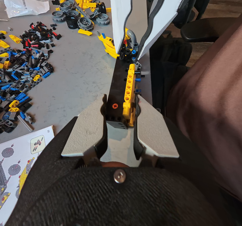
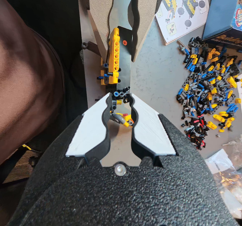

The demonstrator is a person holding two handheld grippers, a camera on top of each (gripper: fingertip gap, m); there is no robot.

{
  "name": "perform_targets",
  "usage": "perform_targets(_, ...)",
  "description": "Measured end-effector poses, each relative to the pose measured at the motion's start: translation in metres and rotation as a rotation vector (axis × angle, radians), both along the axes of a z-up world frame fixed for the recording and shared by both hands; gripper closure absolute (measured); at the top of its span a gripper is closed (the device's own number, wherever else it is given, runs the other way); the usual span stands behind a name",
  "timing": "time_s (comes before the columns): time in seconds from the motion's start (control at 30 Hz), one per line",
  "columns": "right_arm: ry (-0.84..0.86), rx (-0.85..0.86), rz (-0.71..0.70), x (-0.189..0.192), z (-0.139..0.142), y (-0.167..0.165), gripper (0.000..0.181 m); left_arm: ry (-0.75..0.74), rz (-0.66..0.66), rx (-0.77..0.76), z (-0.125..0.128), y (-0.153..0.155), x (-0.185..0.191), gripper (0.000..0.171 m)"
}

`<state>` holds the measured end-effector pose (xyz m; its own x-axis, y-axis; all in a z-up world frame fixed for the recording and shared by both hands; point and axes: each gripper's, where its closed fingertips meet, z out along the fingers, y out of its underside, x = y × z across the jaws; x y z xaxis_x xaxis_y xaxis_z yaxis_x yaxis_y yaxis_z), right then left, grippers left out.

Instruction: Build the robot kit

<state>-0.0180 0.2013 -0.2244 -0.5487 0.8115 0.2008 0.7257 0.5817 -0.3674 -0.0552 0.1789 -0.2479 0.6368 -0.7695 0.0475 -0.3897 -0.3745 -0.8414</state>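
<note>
A long black toy-brick assembly (image 1: 117, 83) with a yellow holed beam (image 1: 129, 87) along one side is held above the table's edge between both grippers. My left gripper (image 1: 121, 99), with grey fingers, is shut on its near end, beside an orange cross-axle hole. My right gripper (image 1: 128, 55), with white fingers, is shut on the far end, around a cluster of black, blue and grey pins. In the right wrist view the right gripper (image 2: 120, 95) holds that pin cluster. The left gripper (image 2: 119, 58) faces it, clamped on the assembly (image 2: 124, 69) and its yellow beam (image 2: 115, 57).
On the grey table (image 1: 78, 75) lie a heap of small black, blue and yellow pieces (image 1: 23, 69), grey wheels and yellow panels (image 1: 78, 16), a plastic bag (image 1: 26, 6) and an open instruction booklet (image 1: 19, 160). A blue box (image 2: 222, 10) stands nearby. A person's brown clothing (image 1: 209, 101) is beside the table edge. The gap from one gripper's tips to the other's is roughly 6 cm.
</note>
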Motion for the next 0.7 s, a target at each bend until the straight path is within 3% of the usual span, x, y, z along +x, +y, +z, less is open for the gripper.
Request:
perform_targets(0.1,-0.001,-0.004,0.001,0.0013,0.0000,-0.0013,0.158,0.025,-0.010,0.039,0.0008,-0.0007,0.0007,0.131)
perform_targets(0.3,0.049,-0.252,-0.056,0.0010,0.0017,0.0009,0.159,-0.017,0.003,0.082,0.0019,0.0000,0.0004,0.131)
perform_targets(0.57,0.111,-0.168,0.017,0.0021,0.0011,-0.0016,0.160,0.003,0.001,0.129,0.0023,-0.0013,0.0017,0.131)
perform_targets(0.7,0.039,-0.271,-0.059,0.0036,0.0002,-0.0002,0.159,-0.008,0.002,0.133,0.0023,-0.0009,0.0016,0.131)
